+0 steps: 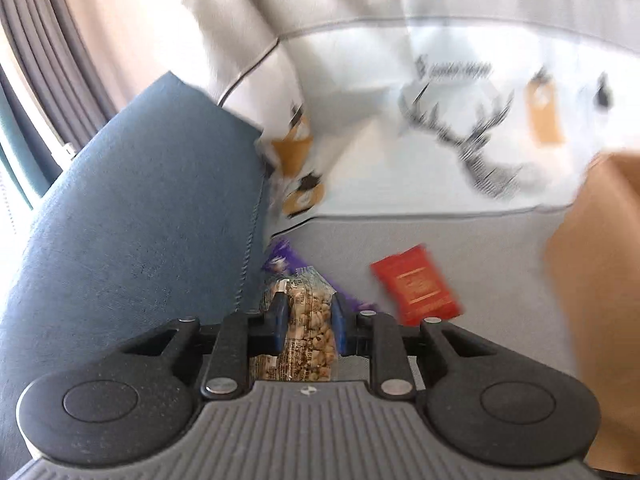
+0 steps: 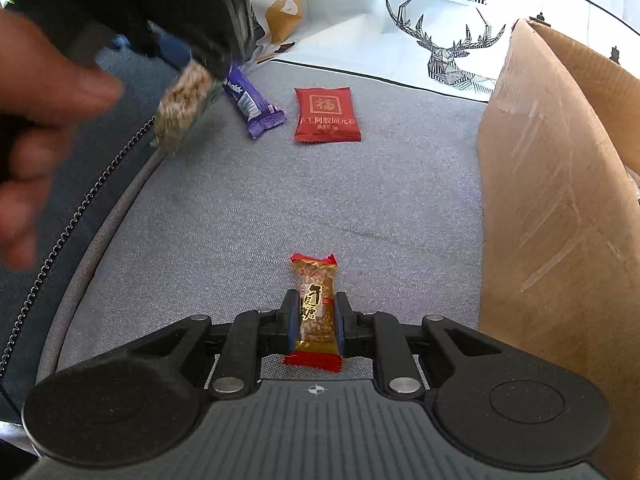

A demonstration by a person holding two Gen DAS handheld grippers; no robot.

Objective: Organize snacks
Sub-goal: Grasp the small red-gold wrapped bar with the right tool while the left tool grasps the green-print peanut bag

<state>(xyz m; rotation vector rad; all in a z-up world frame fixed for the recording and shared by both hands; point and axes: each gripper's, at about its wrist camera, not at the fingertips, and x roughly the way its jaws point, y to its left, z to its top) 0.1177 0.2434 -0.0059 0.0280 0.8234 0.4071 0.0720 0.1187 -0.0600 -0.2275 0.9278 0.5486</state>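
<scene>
Both tongs were loaded at once. Our left tongs [image 1: 308, 320] were clamped on a clear-wrapped peanut bar [image 1: 306, 320], held up in the air over the grey sofa seat [image 2: 320, 200]; the right view showed that bar [image 2: 184, 104] blurred, so we judged it was on the move. Our right tongs [image 2: 316, 322] were pinched on a gold nougat [image 2: 316, 308] with red ends, low over the seat; we could not tell whether it touched the fabric.

2 snacks lay loose farther off: a purple bar [image 2: 252, 104] near the blue cushion [image 1: 140, 200], and a red packet [image 2: 326, 114] just beside it, apart from it.

We read the step as carrying, with the cardboard box [image 2: 560, 200] on the right as the likely home for the snacks. Its inside was hidden from us. The next move, in our judgement, called for lifting each snack above the box's near wall, then opening over the inside.

Edges mattered here. That wall stood tall and close on the right, so a flat sweep would have struck it. The cushion hemmed in the left. Between them the seat was open, with room for both tongs to pass, provided we took turns at the box.
</scene>
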